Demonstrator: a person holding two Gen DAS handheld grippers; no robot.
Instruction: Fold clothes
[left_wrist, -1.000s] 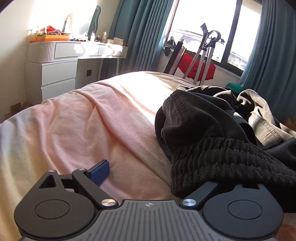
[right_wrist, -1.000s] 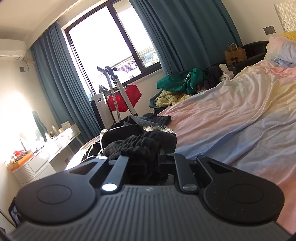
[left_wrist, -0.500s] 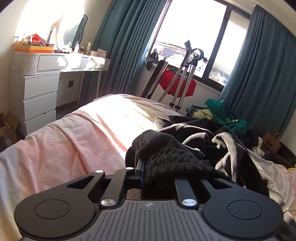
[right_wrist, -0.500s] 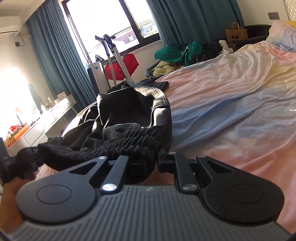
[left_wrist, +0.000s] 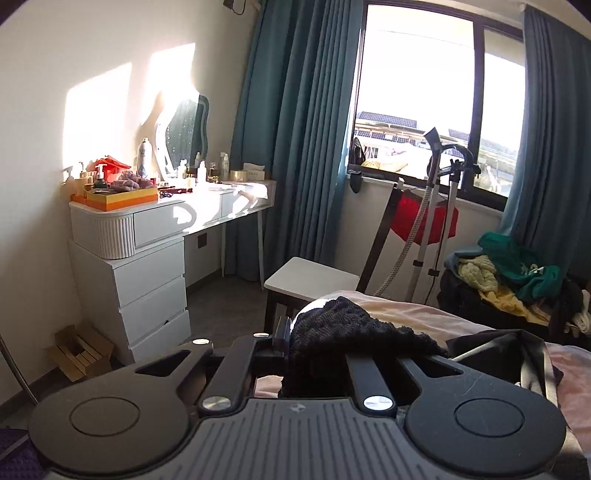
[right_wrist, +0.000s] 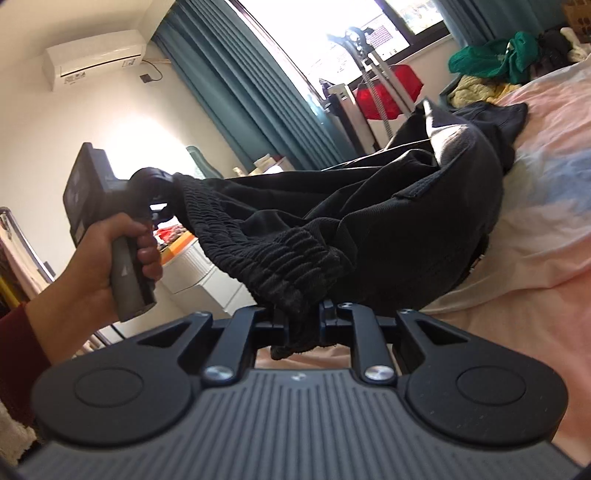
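Note:
Black trousers with a ribbed elastic waistband (right_wrist: 280, 254) hang stretched between my two grippers above the bed (right_wrist: 546, 229). My right gripper (right_wrist: 301, 326) is shut on one end of the waistband. My left gripper (left_wrist: 314, 350) is shut on the other end of the waistband (left_wrist: 343, 325); it also shows in the right wrist view (right_wrist: 162, 199), held in a hand at the left. The trouser legs (right_wrist: 443, 173) trail back onto the pink bedsheet.
A white dresser (left_wrist: 147, 266) with cosmetics stands at the left wall. A dark stool (left_wrist: 310, 280) and a garment steamer (left_wrist: 436, 206) stand by the window. A pile of clothes (left_wrist: 509, 269) lies on a chair at the right.
Both grippers have lifted the waistband up off the bed and spread it apart. The left gripper swung up and left, away from the bed.

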